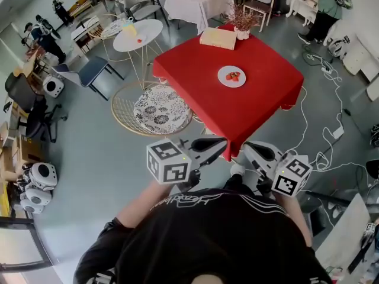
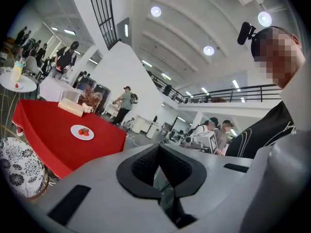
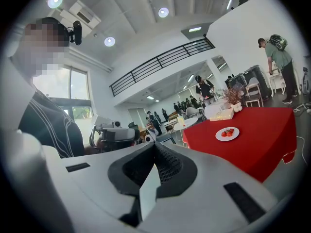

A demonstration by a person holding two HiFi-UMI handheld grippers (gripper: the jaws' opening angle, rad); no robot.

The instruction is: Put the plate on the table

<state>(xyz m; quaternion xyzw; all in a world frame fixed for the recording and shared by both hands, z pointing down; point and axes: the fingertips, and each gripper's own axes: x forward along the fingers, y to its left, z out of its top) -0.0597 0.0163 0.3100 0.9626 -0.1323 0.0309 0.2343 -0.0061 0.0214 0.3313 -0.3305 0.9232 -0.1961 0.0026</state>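
A white plate (image 1: 231, 76) with red strawberries on it sits on the red-clothed table (image 1: 195, 70), near its middle. Both grippers are held close to my body, short of the table's near corner and well away from the plate. My left gripper (image 1: 220, 144) is shut with nothing between its jaws, and so is my right gripper (image 1: 249, 147). The left gripper view shows the left gripper (image 2: 158, 147) with its jaws together and the plate (image 2: 82, 132) far off to the left. In the right gripper view the right gripper (image 3: 154, 145) is shut and the plate (image 3: 227, 133) lies off to the right.
On the table's far side stand a pale box (image 1: 218, 38) and a vase of dried plants (image 1: 241, 22). A patterned round seat (image 1: 161, 108) stands left of the table, a white round table (image 1: 138, 34) behind it. Cables (image 1: 331, 135) run over the floor at right. People stand further back.
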